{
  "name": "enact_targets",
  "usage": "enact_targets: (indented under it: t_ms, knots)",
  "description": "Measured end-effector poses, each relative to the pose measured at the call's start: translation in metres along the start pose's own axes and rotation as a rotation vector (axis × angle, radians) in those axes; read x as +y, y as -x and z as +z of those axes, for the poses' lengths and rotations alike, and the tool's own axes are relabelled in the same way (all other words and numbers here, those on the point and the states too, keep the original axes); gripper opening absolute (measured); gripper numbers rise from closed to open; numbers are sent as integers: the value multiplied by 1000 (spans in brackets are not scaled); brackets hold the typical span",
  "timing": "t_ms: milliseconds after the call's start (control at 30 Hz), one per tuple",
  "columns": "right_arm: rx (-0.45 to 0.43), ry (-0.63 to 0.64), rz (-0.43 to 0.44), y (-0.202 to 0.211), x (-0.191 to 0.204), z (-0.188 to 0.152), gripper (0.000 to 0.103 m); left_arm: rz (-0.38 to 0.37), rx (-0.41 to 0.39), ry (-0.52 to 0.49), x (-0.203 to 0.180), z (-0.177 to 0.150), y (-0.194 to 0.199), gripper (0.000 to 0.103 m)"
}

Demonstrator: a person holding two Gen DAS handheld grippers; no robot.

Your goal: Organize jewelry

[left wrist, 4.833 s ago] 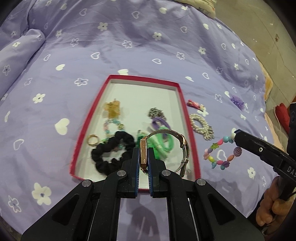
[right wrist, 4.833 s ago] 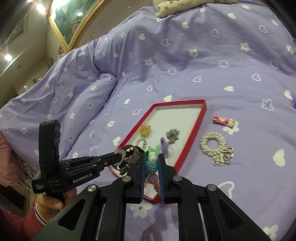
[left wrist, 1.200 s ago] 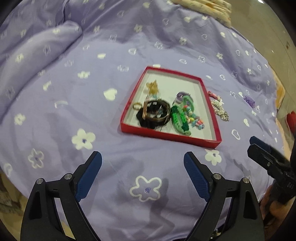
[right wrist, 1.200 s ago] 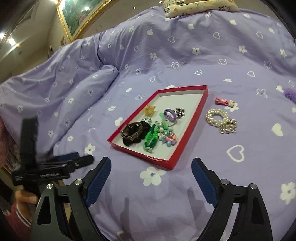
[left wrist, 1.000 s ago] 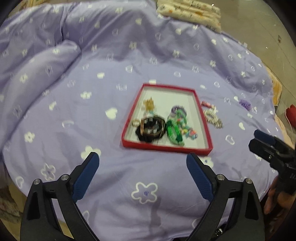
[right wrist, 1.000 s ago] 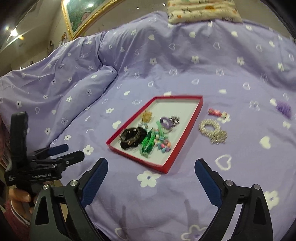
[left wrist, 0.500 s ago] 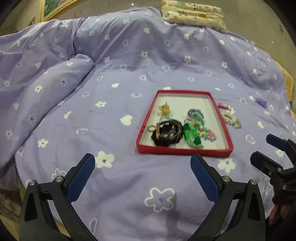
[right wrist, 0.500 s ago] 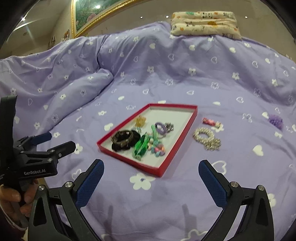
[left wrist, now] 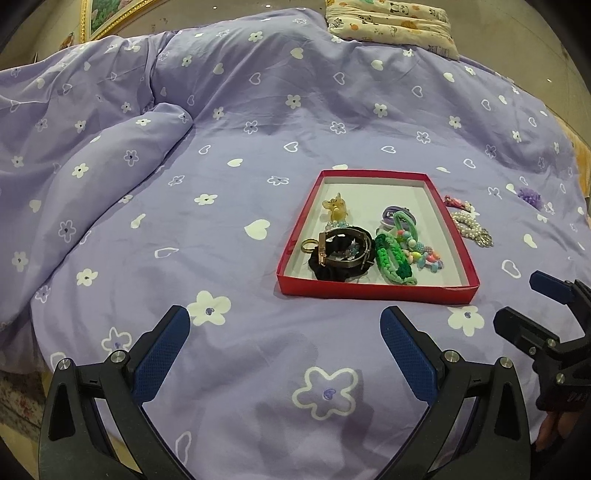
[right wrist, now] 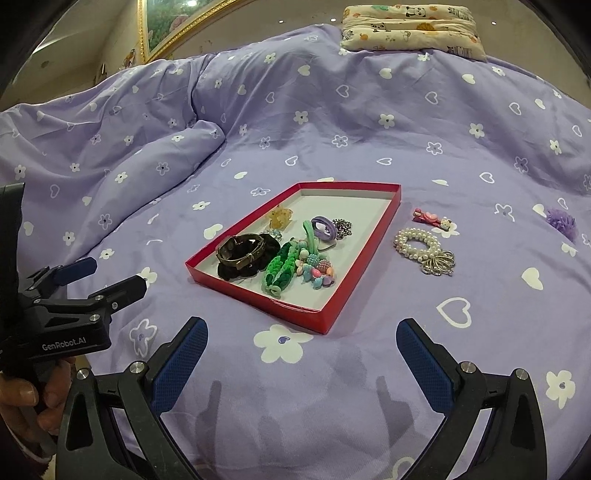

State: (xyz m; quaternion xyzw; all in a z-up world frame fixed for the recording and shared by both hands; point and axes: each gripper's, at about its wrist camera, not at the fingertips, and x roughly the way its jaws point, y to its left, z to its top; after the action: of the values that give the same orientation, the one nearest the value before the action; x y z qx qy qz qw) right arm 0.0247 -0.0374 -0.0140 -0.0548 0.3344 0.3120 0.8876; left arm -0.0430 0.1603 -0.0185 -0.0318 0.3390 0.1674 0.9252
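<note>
A red tray (left wrist: 376, 290) (right wrist: 376, 236) lies on the purple bedspread. In it are a watch (left wrist: 345, 247) (right wrist: 240, 249) on a black scrunchie, a green braided band (left wrist: 393, 260), a colourful bead bracelet (right wrist: 316, 271), a purple hair tie (right wrist: 323, 225) and a yellow charm (left wrist: 336, 210). On the bed right of the tray lie a pearl bracelet (left wrist: 471, 229) (right wrist: 423, 245), a pink clip (right wrist: 430, 218) and a purple flower piece (right wrist: 561, 221). My left gripper (left wrist: 284, 350) and my right gripper (right wrist: 301, 360) are both wide open and empty, held back from the tray's near edge.
A rolled fold of the duvet (left wrist: 110, 155) rises at the left. A patterned pillow (right wrist: 410, 26) lies at the far end of the bed. The bed's edge and floor show at the far right (left wrist: 580, 155).
Both grippers have let go of the watch and the bead bracelet, which now lie in the tray. Both have opened wide and drawn back and up from the tray.
</note>
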Motion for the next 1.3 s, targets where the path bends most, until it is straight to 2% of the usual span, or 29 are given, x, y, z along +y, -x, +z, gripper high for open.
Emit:
enact_targets:
  t_ms: [400,1300]
  knots:
    - [14,4,11,-5,1,1,103,-2,23,6,2,0,-4,103]
    - [19,10,15,-6,7,0,103,3,15,-8,-1,1,-3,103]
